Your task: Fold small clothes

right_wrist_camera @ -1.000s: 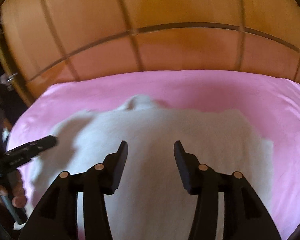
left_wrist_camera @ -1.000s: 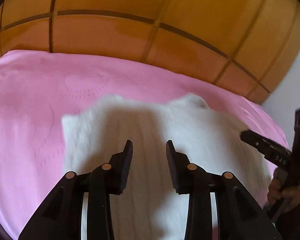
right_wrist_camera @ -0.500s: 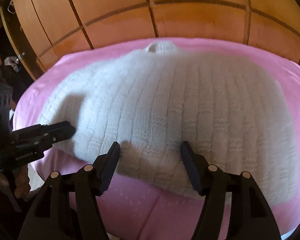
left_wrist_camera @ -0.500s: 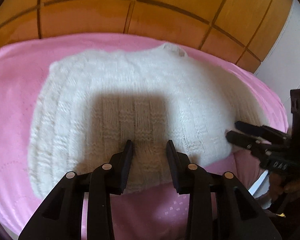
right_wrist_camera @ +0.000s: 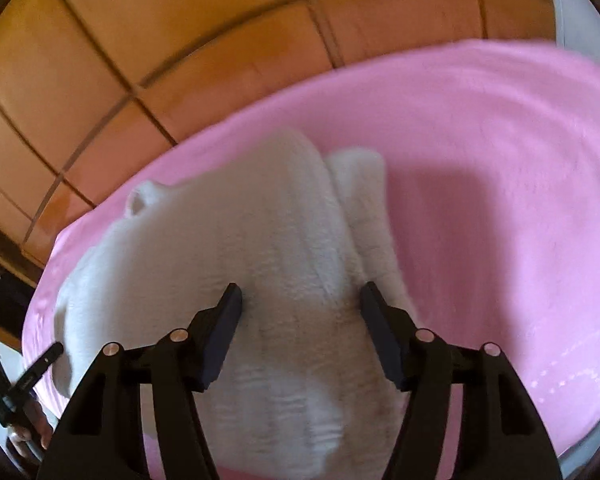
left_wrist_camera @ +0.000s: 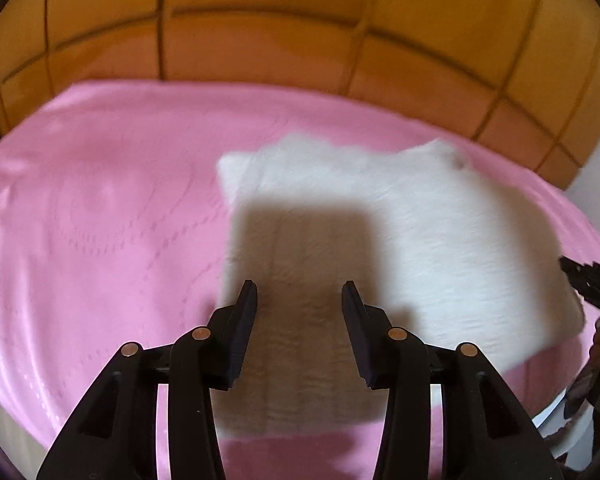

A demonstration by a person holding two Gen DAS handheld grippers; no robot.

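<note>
Your left tongs point(left_wrist_camera: 299, 294) stand with their jaws apart above the white knitted sweater point(left_wrist_camera: 400, 232), nothing pinched between them, and the jaws have just been opening wider. Your right tongs point(right_wrist_camera: 300, 300) are likewise parted over the sweater point(right_wrist_camera: 228, 264), clamped on nothing; their jaws have just eased in a little after widening, with only the knit lying below the gap.

The sweater lies flat on the pink bedspread point(left_wrist_camera: 100, 220) of the bed, near its front edge, with the wooden panelled headboard point(left_wrist_camera: 260, 44) behind. From the right wrist view, a sleeve or side panel point(right_wrist_camera: 364, 208) lies alongside the body of the garment, and the small neck opening point(right_wrist_camera: 140, 198) points toward the headboard. No container shows in either view.

Compared with half a second ago, both views have swung: then the whole sweater spread broad across each picture, now it sits off to the right in the left wrist view and runs slantwise in the right wrist view (both pictures are blurred). The tip of your right tongs point(left_wrist_camera: 588, 280) shows at the right margin there, at the sweater's far edge.
</note>
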